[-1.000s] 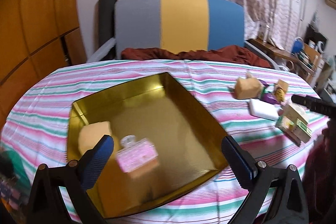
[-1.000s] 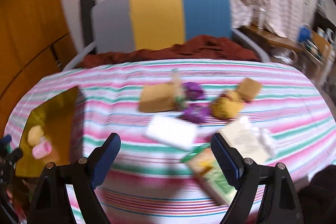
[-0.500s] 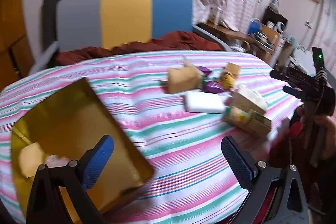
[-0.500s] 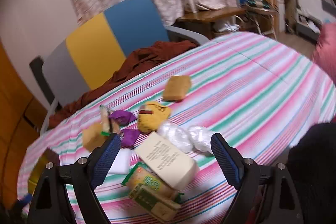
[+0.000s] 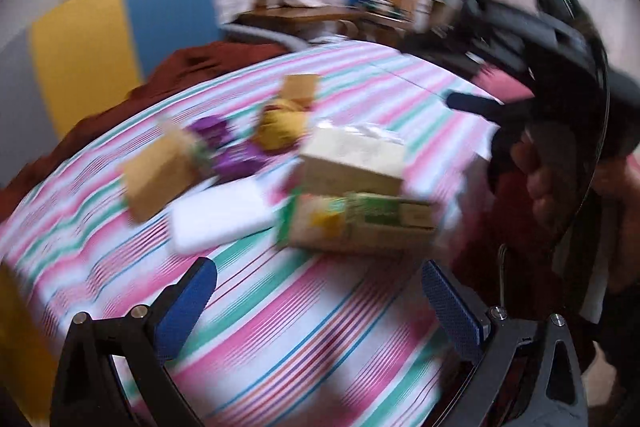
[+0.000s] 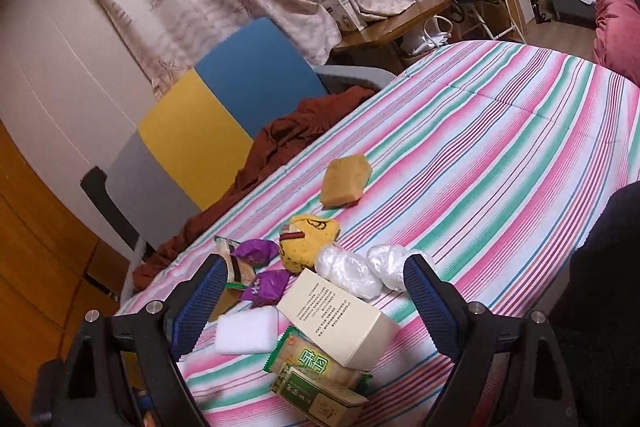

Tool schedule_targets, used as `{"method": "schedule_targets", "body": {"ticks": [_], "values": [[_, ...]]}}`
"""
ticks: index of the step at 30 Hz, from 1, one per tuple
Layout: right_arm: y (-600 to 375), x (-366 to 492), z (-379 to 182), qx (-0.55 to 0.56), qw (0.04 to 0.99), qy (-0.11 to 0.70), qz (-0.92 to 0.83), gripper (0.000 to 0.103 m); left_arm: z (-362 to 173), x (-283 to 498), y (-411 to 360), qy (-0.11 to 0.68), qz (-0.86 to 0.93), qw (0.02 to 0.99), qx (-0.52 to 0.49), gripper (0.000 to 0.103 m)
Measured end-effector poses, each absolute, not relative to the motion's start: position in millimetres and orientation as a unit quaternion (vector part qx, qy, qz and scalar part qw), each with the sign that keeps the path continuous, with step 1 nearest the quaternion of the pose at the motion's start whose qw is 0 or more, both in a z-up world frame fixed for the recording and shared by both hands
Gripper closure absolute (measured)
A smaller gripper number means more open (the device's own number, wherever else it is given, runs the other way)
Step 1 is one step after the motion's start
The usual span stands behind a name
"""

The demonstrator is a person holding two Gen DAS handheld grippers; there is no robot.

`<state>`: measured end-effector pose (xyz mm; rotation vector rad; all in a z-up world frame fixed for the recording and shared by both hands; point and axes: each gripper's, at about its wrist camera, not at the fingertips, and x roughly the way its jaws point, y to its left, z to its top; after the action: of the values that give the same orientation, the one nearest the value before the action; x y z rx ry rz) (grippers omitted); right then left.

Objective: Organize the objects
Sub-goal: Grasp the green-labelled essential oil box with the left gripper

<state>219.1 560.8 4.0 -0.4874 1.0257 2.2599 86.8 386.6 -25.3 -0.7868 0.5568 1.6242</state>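
Observation:
A cluster of small items lies on the striped tablecloth (image 6: 500,155): a white block (image 6: 246,331), a cream box (image 6: 336,319), green snack packs (image 6: 316,379), purple wrappers (image 6: 264,283), a yellow pouch (image 6: 308,239), clear plastic bags (image 6: 368,271) and a tan sponge (image 6: 346,179). My right gripper (image 6: 312,299) is open and empty, held above the cluster. My left gripper (image 5: 320,299) is open and empty, in front of the same items: the white block (image 5: 218,215), the cream box (image 5: 352,159) and the green packs (image 5: 360,223). The left wrist view is blurred.
A grey, yellow and blue chair back (image 6: 216,115) stands behind the table with a red-brown cloth (image 6: 292,135) at its foot. The right hand-held gripper (image 5: 560,67) shows at the right of the left wrist view. A desk (image 6: 392,23) and curtains stand beyond.
My left gripper has swung right, away from the gold tray, which has left its view, toward the item cluster. My right gripper has also turned right and now hangs over the cluster.

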Motion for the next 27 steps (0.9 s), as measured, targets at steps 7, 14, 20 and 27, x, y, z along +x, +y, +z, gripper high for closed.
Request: {"method": "schedule_targets", "body": {"ticks": [7, 14, 20, 27], "values": [[566, 224, 0, -0.175, 0.301, 0.409, 0.843, 0.011, -40, 94, 434, 0.247, 0.658, 0.614, -0.359, 0.000], [574, 236, -7, -0.161, 0.320, 0.440, 0.824, 0.010, -50, 102, 462, 0.260, 0.640, 0.628, -0.358, 0.000], [578, 241, -9, -0.158, 0.337, 0.447, 0.813, 0.010, -65, 95, 473, 0.240, 0.609, 0.645, -0.395, 0.000], [578, 234, -12, -0.178, 0.337, 0.445, 0.810, 0.010, -66, 95, 455, 0.229, 0.608, 0.648, -0.397, 0.028]]}}
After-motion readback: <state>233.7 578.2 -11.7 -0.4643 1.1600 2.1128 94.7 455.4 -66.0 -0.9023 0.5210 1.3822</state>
